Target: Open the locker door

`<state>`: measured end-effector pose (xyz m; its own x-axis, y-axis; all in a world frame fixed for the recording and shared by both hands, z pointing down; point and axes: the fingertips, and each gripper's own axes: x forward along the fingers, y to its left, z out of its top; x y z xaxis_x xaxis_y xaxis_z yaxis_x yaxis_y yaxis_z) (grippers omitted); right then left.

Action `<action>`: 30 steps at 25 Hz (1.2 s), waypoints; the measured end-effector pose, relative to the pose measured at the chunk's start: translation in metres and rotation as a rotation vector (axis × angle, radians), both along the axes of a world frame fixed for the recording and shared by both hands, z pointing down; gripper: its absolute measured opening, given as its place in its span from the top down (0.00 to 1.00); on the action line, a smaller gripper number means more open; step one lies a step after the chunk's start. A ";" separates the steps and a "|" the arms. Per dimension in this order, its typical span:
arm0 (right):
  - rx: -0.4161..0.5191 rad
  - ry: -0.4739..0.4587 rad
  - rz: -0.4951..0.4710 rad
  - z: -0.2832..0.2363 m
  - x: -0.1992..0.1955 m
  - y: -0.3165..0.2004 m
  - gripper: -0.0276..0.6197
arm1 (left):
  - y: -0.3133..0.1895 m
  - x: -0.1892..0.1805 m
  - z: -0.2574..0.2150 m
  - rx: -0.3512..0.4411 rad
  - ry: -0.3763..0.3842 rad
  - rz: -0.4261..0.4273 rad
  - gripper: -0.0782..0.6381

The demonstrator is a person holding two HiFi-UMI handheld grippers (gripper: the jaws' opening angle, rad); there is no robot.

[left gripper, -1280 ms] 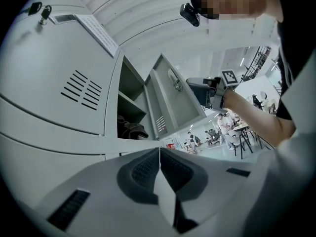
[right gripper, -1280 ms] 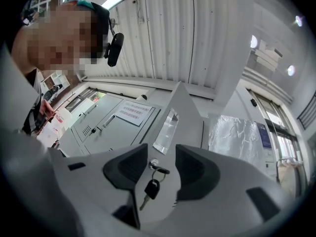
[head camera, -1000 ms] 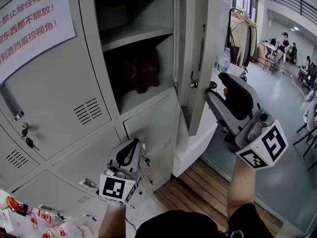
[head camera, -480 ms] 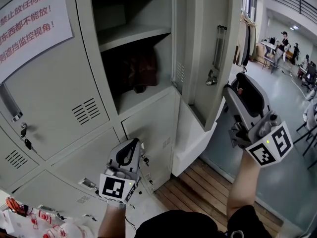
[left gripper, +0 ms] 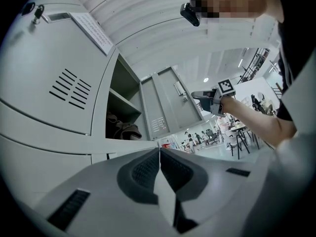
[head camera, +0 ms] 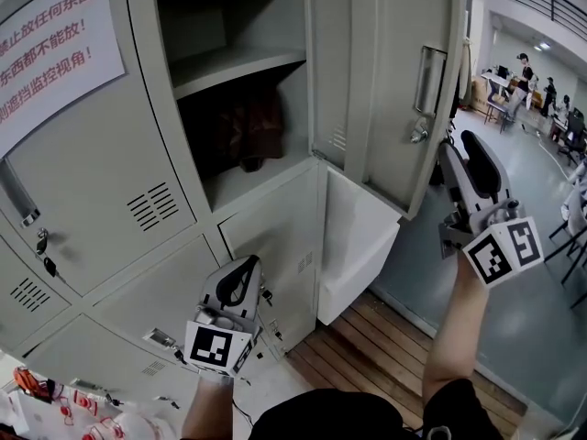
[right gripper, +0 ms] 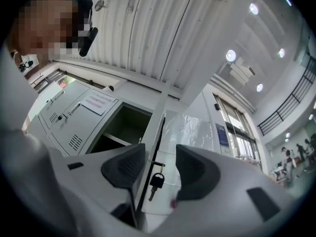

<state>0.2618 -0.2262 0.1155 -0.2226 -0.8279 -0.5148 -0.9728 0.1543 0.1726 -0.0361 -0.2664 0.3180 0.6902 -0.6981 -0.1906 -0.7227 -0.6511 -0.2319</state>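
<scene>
The locker door (head camera: 404, 90) stands open, swung out to the right of its compartment (head camera: 275, 26), with its handle (head camera: 429, 67) on the face turned toward me; the compartment holds a shelf (head camera: 238, 62) and, below it, a dark brown bundle (head camera: 246, 131) that I cannot identify. My right gripper (head camera: 466, 154) is raised just beside the door's free edge, below the handle; in the right gripper view its jaws stand wide apart, the right gripper (right gripper: 160, 169) frames the door edge between them, and neither pad presses on the metal; a key (right gripper: 155, 181) hangs from the lock on that edge, in line with the gap. My left gripper (head camera: 240, 278) is held low in front of the lower locker doors, near the small door (head camera: 284, 236) under the open compartment; in the left gripper view its jaws are pressed together with nothing between them, the left gripper (left gripper: 159, 167) pointing up along the locker front. A notice (head camera: 50, 44) with red characters is fixed to the neighbouring closed door on the left; a wooden floor (head camera: 367, 346) runs along the foot of the lockers.
</scene>
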 end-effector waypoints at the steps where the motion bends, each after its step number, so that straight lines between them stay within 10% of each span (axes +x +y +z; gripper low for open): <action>1: -0.005 -0.009 0.010 0.001 0.006 -0.001 0.64 | 0.001 0.001 0.000 0.000 -0.001 0.000 0.86; 11: -0.015 -0.094 -0.052 0.031 0.007 0.019 0.67 | 0.008 0.004 0.007 -0.020 -0.008 -0.008 0.86; 30: -0.343 -0.151 -0.466 0.206 -0.156 -0.010 0.80 | 0.025 -0.010 0.063 -0.170 -0.007 -0.043 0.86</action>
